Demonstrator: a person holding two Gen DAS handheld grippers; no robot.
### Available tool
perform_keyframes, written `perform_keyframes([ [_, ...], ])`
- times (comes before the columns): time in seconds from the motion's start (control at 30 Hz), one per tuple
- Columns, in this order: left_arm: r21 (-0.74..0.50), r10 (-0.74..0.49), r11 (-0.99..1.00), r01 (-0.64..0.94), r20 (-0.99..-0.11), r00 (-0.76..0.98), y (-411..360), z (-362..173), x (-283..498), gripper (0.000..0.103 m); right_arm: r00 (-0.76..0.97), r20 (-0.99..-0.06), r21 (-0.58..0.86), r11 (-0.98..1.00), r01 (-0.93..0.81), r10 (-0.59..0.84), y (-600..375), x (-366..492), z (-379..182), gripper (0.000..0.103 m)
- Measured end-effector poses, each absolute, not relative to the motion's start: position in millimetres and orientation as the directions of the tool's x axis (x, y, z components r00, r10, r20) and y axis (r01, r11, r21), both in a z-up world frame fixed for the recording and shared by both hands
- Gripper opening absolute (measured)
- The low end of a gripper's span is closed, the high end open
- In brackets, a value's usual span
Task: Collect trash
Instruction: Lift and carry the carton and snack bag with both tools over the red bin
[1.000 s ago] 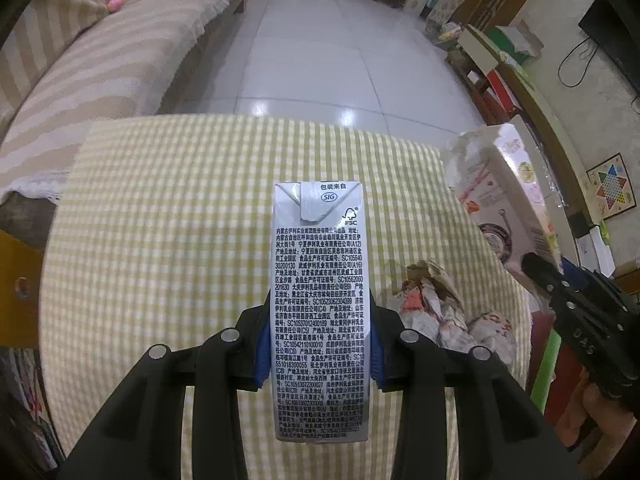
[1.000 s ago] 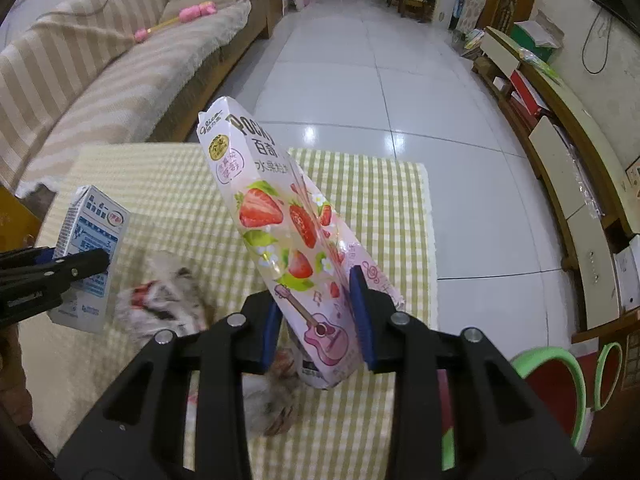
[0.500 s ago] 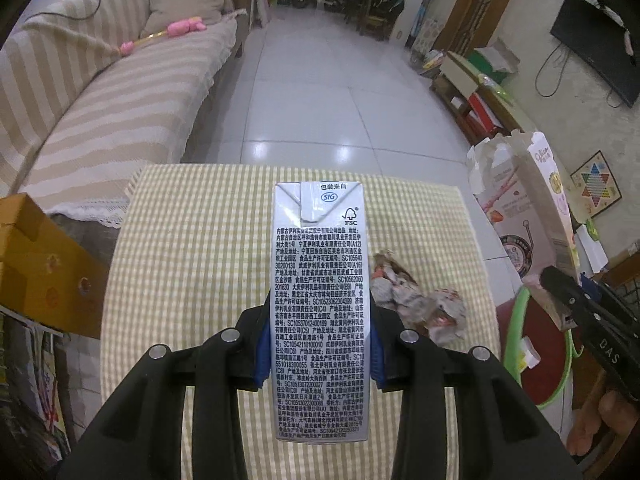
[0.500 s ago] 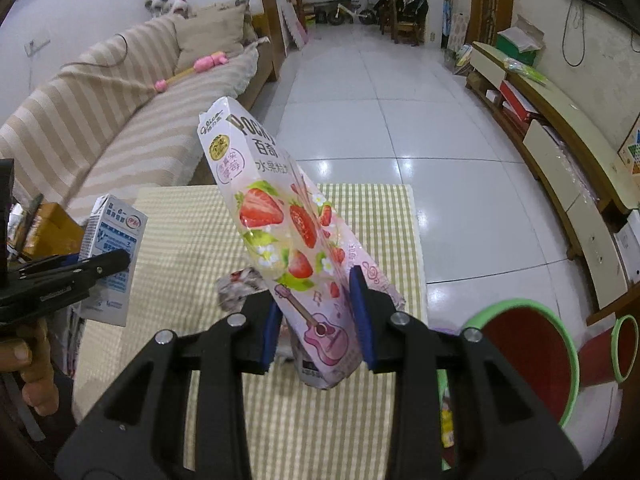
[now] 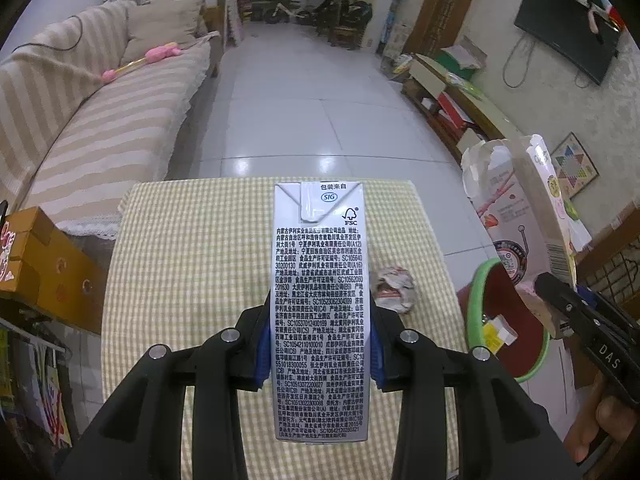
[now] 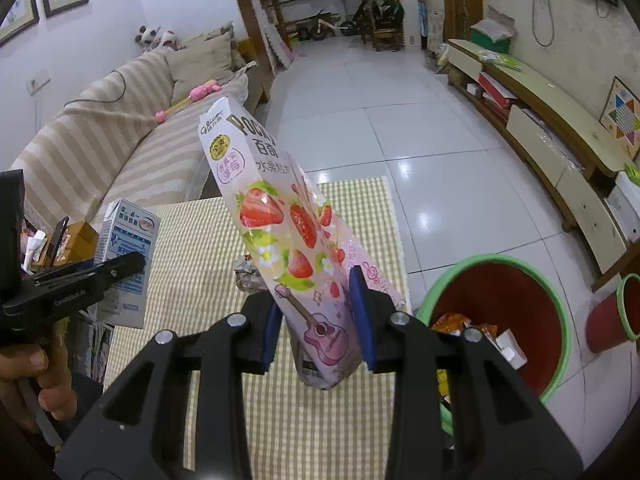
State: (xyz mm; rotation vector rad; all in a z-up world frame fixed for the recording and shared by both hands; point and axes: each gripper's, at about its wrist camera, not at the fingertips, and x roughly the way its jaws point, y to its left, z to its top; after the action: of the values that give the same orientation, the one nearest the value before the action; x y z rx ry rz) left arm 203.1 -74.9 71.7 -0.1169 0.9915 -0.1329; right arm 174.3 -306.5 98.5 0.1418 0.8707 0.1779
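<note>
Left gripper [image 5: 318, 346]: clamped on a milk carton [image 5: 319, 300]; both blue pads press its narrow sides near the lower half, printed panel facing the camera, top pointing away from the fingers.
Right gripper [image 6: 318, 322]: clamped on a strawberry Pocky box [image 6: 288, 236]; the pads pinch its lower end and the opened top leans away, up and left of the fingers.
Below the fingers: a yellow checked tablecloth [image 5: 192, 264]; neither package touches it.
Left on the cloth: one crumpled wrapper [image 5: 394, 290], just beyond and to the right of the left fingertips.
Bin: a red wastebasket with green rim [image 6: 498, 312] on the floor, right of the right fingers and close by; scraps already lie inside.
Step in hand: carrying both packages, lifted off the table, toward the bin, as I judge it.
Next move: bring each package over the bin mouth, then let go; the Pocky box is nearer. The wrapper remains to fetch.
</note>
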Motion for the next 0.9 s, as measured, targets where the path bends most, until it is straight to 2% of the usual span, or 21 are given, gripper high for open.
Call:
perform_keyframes([
  [0.5, -0.165, -0.252, 0.964, 0.209, -0.822, 0.511, -155.5, 73.1, 196.0, 0.035, 0.655, -0.74, 0.233, 0.972, 0.033, 0.155, -377.3, 142.3, 94.0, 0.032],
  [0.9, -0.244, -0.401, 0.891, 0.384, -0.818, 0.411, -248.0, 58.2, 207.2, 0.035, 0.636, -0.767, 0.262, 0.946, 0.193, 0.083, -459.6, 122.5, 66.4, 0.032],
])
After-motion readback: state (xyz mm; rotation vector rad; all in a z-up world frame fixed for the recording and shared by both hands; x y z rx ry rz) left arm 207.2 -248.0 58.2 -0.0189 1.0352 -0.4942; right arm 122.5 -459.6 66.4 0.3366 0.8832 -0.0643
